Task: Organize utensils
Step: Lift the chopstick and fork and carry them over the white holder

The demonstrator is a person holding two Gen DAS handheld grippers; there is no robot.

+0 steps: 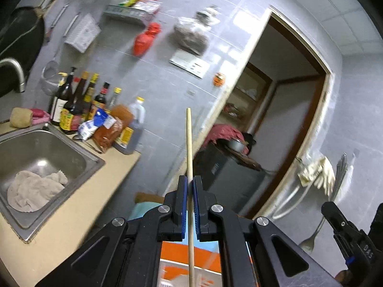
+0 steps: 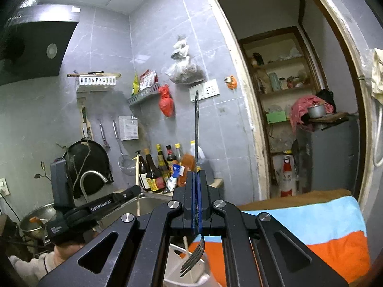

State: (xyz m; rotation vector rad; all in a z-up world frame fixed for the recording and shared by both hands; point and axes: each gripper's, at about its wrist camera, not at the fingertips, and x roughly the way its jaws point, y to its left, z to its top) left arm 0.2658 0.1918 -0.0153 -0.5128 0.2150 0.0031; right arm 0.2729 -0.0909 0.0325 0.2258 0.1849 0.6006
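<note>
Where grey tiles meet, beige countertop (image 1: pixel 79 205) with steel sink (image 1: pixel 36 148).

Sink (image 1: pixel 71 141): holding a rag (image 1: pixel 36 189) — bottles (image 1: pixel 79 105) standing behind.
Doorway (image 2: pixel 299 95): lying right of bottles.

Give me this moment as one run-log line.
left gripper: shut on chopstick, pointing up | right gripper: shut on fork, tines down | both raised, beside sink
</note>
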